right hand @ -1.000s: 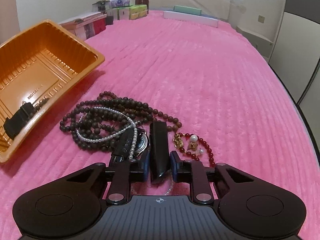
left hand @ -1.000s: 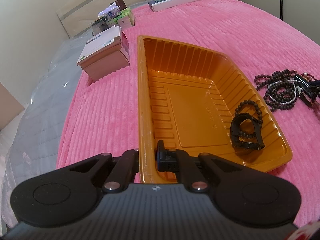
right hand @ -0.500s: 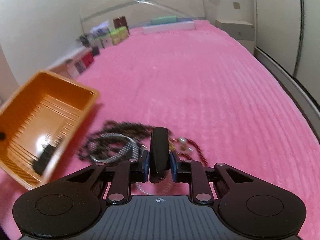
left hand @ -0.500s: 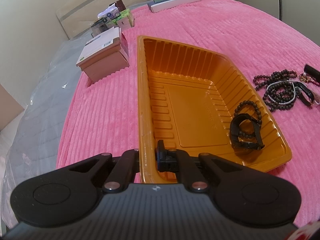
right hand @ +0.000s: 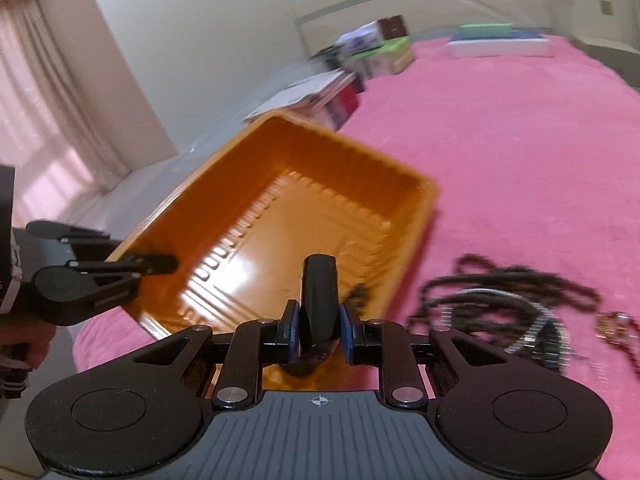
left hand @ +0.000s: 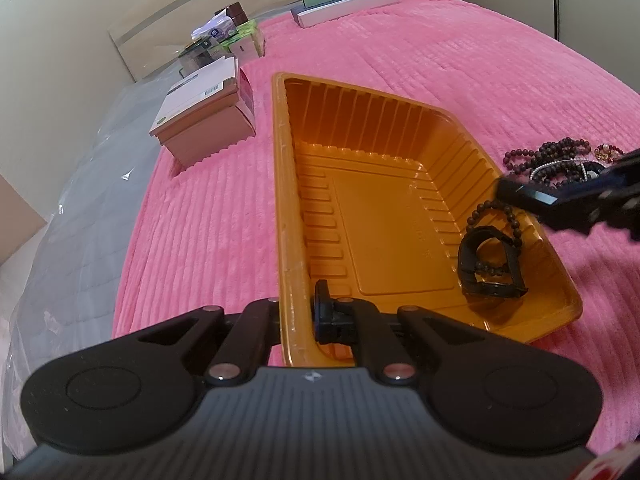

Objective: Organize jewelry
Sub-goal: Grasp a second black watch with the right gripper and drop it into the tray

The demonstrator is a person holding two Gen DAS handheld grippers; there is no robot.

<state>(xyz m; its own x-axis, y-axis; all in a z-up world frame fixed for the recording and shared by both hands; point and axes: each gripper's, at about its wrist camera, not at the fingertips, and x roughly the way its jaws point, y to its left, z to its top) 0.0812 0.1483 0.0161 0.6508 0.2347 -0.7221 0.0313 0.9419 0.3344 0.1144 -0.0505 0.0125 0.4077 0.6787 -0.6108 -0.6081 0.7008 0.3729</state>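
An orange plastic tray lies on the pink bedspread. My left gripper is shut on the tray's near rim. A black watch and a dark bead bracelet lie in the tray's right corner. My right gripper is shut on a black watch strap and holds it over the tray's right edge; it also shows in the left wrist view. A pile of dark bead strands and a pearl strand lies on the bedspread right of the tray.
A pink box stands left of the tray, with more small boxes behind it. Flat boxes lie at the bed's far end. A red bead piece with gold charms lies by the pile.
My right gripper lifted the black strap off the jewelry pile and swung it left, over the tray's right edge. My left gripper kept its hold on the tray rim.
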